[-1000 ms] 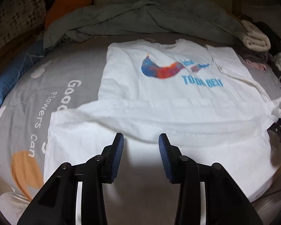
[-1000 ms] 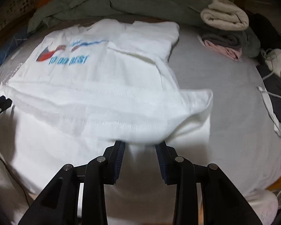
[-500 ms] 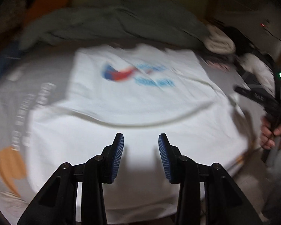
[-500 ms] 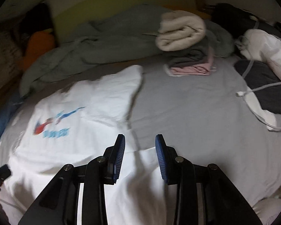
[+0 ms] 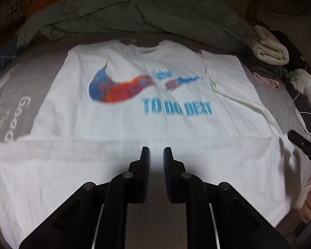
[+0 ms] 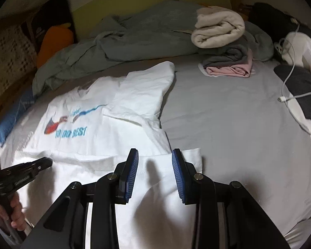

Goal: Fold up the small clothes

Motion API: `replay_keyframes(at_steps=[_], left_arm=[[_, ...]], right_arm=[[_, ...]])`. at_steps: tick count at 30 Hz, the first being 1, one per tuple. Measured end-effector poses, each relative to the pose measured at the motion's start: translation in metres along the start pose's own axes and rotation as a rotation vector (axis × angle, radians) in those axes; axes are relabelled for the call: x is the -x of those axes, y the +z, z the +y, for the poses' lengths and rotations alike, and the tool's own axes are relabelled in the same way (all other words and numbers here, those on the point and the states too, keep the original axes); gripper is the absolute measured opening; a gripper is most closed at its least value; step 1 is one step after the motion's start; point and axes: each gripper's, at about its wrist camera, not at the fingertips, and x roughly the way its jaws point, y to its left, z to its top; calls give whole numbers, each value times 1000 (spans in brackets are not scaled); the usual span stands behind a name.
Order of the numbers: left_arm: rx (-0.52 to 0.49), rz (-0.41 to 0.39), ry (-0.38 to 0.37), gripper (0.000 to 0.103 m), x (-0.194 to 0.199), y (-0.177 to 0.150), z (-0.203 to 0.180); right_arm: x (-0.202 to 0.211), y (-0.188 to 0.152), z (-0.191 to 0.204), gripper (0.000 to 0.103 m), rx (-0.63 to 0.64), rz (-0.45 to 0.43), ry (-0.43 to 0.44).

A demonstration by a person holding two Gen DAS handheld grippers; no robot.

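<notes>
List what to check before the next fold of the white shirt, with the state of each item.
1. Bottom hem of the shirt folded up over the body: ok.
2. Fold edge straight across: ok, though blurred.
3. Right sleeve folded in over the chest: ok.
4. Left gripper free of cloth: ok, narrow gap, holding nothing.
5. Right gripper free: ok, open above the shirt's right edge.
6. Left sleeve tucked in: cannot tell.

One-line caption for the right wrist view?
Open right tool above the white T-shirt's folded-up hem on the bed.
</notes>
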Motion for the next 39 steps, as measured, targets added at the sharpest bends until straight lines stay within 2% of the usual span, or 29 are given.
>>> replay_keyframes(at_steps=[4, 8, 10, 12, 13, 15, 17, 20, 21, 23, 27, 28, 29, 33, 36, 39], left_arm=[[1, -33, -30, 14, 8, 1, -4], [-82, -107, -37, 22, 27, -8, -29], [-109, -193, -24, 22, 38, -11, -40], [-109, -299, 40, 24, 46, -10, -46], [-107, -344, 62, 28, 48, -7, -48], [-102, -387, 30, 31, 48, 1, -46], [-104, -384, -1, 37, 43, 12, -46], [-100, -353, 9, 46, 31, 18, -47], [-100, -333, 5, 48, 24, 18, -47], [-117, -268, -2, 61, 5, 15, -50], [-117, -144, 31, 61, -43, 1, -52], [-118, -152, 28, 64, -41, 3, -52], [-122, -142, 24, 72, -42, 5, -53], [-128, -141, 40, 73, -45, 4, -54], [-119, -148, 35, 74, -43, 2, -52], [-107, -147, 30, 76, -43, 2, -50]], right_arm=[[2, 1, -2, 35, -7, -16, -19], [3, 1, 0, 35, 9, -26, -34], [4, 2, 2, 36, 17, -36, -42], [5, 3, 2, 45, 22, -52, -46], [4, 3, 2, 45, 23, -56, -59], [3, 2, 0, 45, 19, -53, -71], [4, 2, -1, 45, 14, -48, -64], [8, 2, 0, 45, 18, -74, -73], [9, 2, 0, 45, 22, -81, -82], [7, 2, 1, 45, 26, -87, -100], [-3, -5, 2, 45, 22, -43, -102], [-6, -6, 3, 45, 32, -33, -106], [-5, -6, 3, 45, 36, -39, -116], [6, -3, 2, 45, 32, -100, -141], [7, -2, -2, 45, 8, -93, -119], [4, -3, -5, 45, 18, -94, -168]])
